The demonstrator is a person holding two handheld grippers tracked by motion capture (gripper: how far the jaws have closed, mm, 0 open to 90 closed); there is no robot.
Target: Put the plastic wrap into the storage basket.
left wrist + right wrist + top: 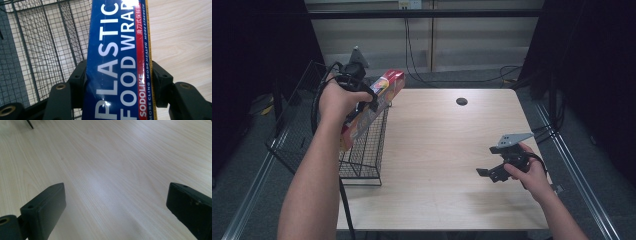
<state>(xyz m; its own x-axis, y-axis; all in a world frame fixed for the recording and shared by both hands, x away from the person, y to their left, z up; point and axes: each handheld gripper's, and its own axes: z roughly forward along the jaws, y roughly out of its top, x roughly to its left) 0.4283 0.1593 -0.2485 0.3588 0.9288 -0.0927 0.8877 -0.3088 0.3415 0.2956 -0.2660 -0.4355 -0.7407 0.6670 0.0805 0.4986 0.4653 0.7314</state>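
The left claw [371, 102] is clamped on a long blue, red and yellow cardboard box of plastic food wrap [374, 102], held above the black wire basket [362, 150] at the tabletop's [437, 150] nine o'clock edge. The box's long axis slants, upper end pointing toward one o'clock, lower end toward seven. The right claw [486, 172], at four o'clock, stands apart over bare wood.

Long blue cardboard wrap box [117, 65]: big white "PLASTIC FOOD WRAP"; red stripe reads "SODOLIKE" plus Chinese characters, too small to read; edge line "MORE CLING MORE HEALTH MORE STRENGTH".
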